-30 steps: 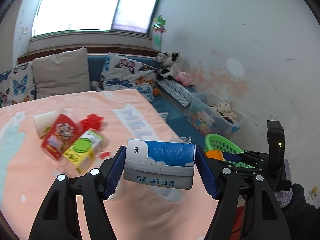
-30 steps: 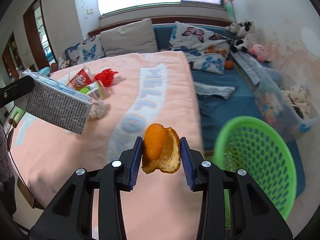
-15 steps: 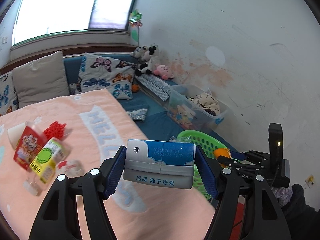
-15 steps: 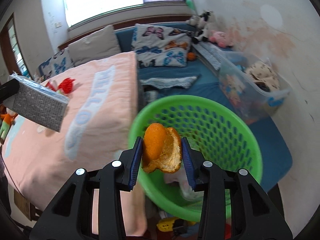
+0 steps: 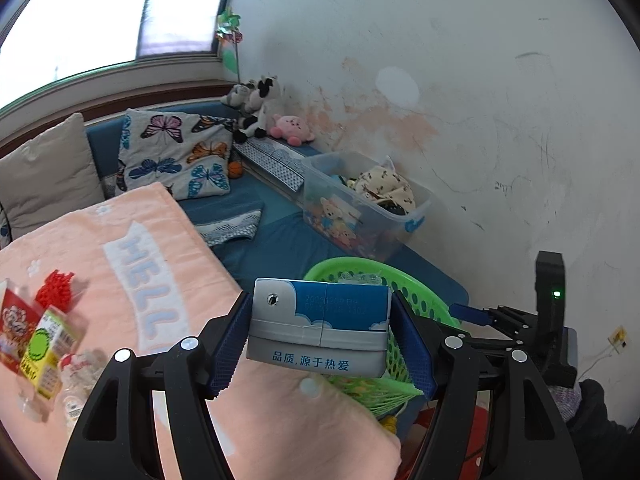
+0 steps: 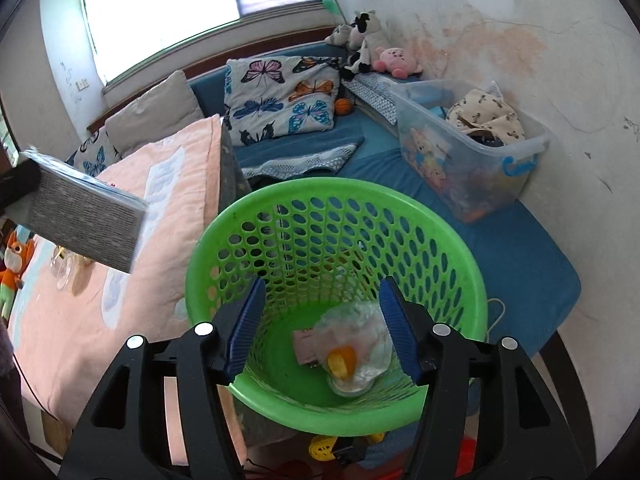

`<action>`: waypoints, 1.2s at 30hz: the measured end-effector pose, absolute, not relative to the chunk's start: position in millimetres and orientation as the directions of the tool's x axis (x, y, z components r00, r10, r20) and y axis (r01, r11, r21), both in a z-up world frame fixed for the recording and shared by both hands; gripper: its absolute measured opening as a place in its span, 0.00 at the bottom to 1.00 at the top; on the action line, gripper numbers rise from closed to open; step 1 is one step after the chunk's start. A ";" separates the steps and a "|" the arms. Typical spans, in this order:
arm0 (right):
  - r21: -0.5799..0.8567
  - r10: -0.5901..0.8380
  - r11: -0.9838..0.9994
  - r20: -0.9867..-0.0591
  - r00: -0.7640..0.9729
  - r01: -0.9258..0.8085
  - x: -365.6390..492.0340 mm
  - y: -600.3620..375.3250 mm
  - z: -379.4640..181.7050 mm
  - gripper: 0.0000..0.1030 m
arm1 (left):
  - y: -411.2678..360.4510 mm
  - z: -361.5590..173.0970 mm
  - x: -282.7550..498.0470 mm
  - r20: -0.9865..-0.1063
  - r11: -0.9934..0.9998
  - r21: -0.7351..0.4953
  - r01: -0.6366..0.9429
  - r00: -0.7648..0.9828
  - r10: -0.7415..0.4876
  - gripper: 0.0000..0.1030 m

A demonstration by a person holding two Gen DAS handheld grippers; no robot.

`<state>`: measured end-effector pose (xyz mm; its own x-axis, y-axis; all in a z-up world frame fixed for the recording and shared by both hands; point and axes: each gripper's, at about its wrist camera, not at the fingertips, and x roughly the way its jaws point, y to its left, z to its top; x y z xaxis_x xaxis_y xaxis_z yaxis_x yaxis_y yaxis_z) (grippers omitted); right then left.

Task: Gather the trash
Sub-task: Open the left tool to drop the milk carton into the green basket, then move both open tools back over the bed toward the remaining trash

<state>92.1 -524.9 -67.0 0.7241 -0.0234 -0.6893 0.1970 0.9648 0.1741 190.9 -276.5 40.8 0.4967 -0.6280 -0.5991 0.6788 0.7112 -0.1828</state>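
My left gripper [image 5: 320, 340] is shut on a blue and white milk carton [image 5: 320, 324] and holds it above the bed's corner, beside the green basket [image 5: 424, 292]. My right gripper [image 6: 322, 324] is open and empty, right above the green basket [image 6: 452, 236]. An orange peel [image 6: 342, 360] lies on the basket's bottom on clear plastic wrap [image 6: 360, 332] with a pink scrap. The carton also shows at the left in the right wrist view [image 6: 84, 216]. A red box [image 5: 14, 328], a yellow-green carton [image 5: 46, 348] and a red scrap [image 5: 54, 284] lie on the pink blanket [image 5: 132, 264].
A clear storage bin [image 6: 472, 148] with clothes stands by the wall behind the basket. Butterfly pillows [image 6: 280, 100] and plush toys [image 6: 396, 60] sit on the blue mat [image 6: 512, 256]. A crumpled clear bottle [image 5: 74, 384] lies on the blanket.
My right gripper moved over the basket, opened and dropped the orange peel into it. My left gripper swung right with the carton toward the basket.
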 end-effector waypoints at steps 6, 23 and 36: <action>0.187 -0.029 0.962 -0.660 0.751 0.201 74.6 -530.4 -58.4 0.68 | -307.7 29.8 195.4 -0.627 0.696 -0.174 0.696 0.467 -0.624 0.64; 0.230 -0.033 0.945 -0.642 0.766 0.233 39.2 -540.5 -61.4 0.73 | -366.1 -3.8 199.3 -0.691 0.649 -0.190 0.736 0.370 -0.621 0.66; 0.242 0.007 0.953 -0.621 0.784 0.183 41.0 -521.9 -53.7 0.75 | -307.9 1.8 189.3 -0.671 0.721 -0.167 0.673 0.458 -0.583 0.75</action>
